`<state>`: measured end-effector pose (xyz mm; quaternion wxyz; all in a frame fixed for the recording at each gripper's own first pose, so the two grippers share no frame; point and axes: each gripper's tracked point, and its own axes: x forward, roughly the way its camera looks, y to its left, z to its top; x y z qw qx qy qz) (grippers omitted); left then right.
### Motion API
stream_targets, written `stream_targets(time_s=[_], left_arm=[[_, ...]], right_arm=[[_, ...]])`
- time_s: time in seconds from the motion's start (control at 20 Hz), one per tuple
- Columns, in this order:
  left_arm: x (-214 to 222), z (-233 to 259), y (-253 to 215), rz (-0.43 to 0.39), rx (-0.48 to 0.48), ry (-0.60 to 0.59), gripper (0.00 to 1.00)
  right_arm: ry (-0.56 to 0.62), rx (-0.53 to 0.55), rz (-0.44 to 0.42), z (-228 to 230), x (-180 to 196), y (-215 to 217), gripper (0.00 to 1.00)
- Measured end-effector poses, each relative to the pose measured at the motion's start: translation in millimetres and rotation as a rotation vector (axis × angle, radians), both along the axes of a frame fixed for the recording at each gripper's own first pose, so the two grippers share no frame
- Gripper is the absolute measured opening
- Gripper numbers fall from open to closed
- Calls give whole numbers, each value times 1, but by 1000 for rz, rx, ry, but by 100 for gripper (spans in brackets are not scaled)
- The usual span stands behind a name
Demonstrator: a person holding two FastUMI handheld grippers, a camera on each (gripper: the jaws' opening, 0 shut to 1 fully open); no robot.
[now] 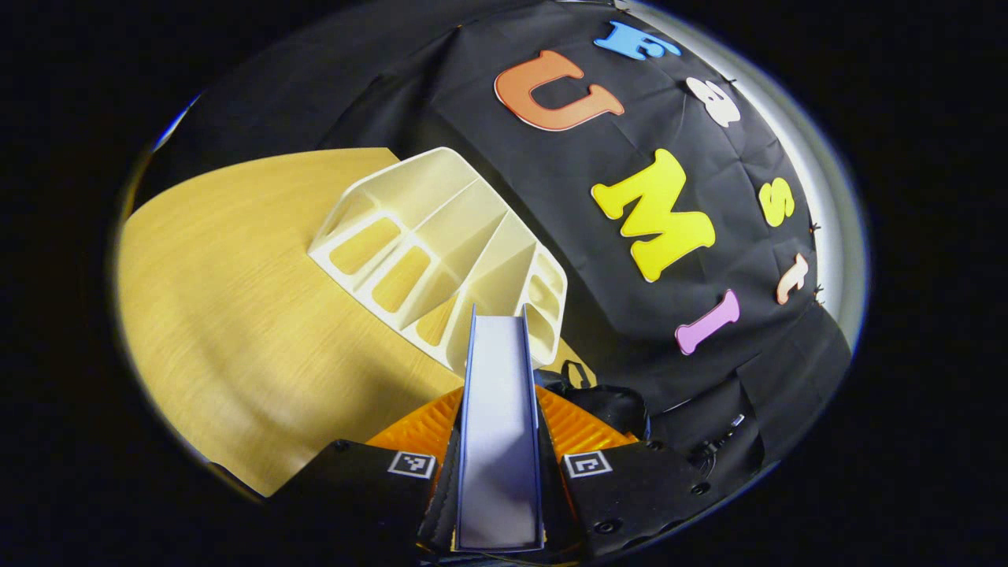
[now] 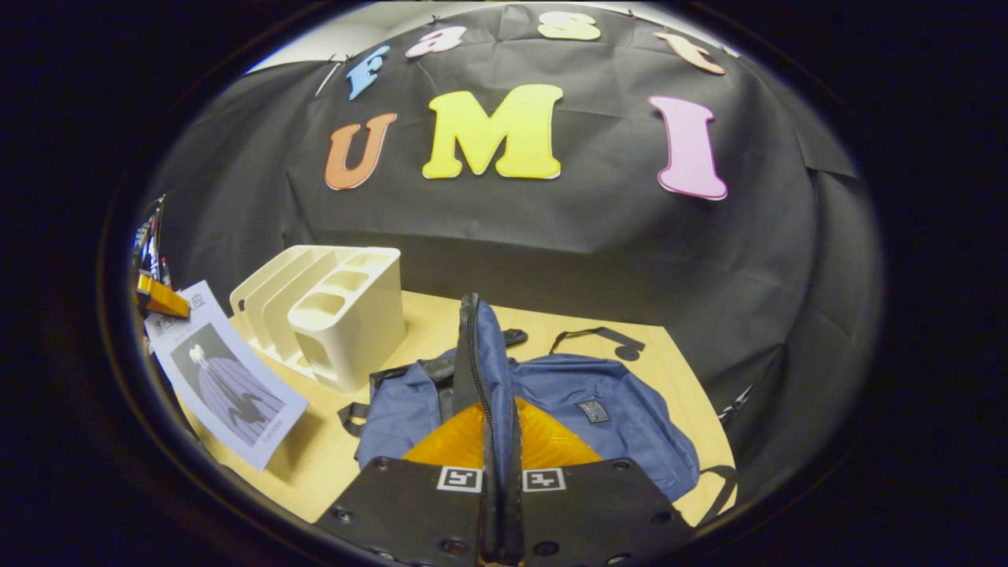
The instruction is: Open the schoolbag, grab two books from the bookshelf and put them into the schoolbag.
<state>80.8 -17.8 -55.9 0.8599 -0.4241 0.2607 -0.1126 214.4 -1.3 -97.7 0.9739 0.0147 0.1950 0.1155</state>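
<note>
Left gripper (image 1: 499, 441) clamps a book (image 1: 499, 425) low in frame, cream bookshelf (image 1: 441, 252) above it. Right gripper (image 2: 501, 465) seemingly pinches the blue schoolbag (image 2: 598, 409) flap, bottom centre.

Left claw (image 1: 499, 441) black plates, square coded markers, screws, right claw (image 2: 502, 472) alike

A light wooden table (image 2: 677, 362) stands against the black cloth wall (image 2: 551, 236); pale wall (image 1: 827, 181) shows beyond the cloth's edge.
</note>
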Motion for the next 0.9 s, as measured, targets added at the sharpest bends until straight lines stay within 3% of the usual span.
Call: stream_targets(time_s=[0.2,0.55,0.7,0.85,0.9], left_arm=[[10,-15,-25,-66,-72,26,45],[42,4,-75,-113,-169,-2,45],[51,3,-102,-137,-211,-6,45],[62,-7,-127,-142,-192,0,50],[65,-8,-132,-138,-193,3,45]], right_arm=[[30,51,-24,-1,3,0,4],[29,109,-30,14,5,-8,4],[-19,98,-33,33,6,-10,4],[-64,83,-32,51,7,-13,4],[-80,77,-35,57,8,-14,4]])
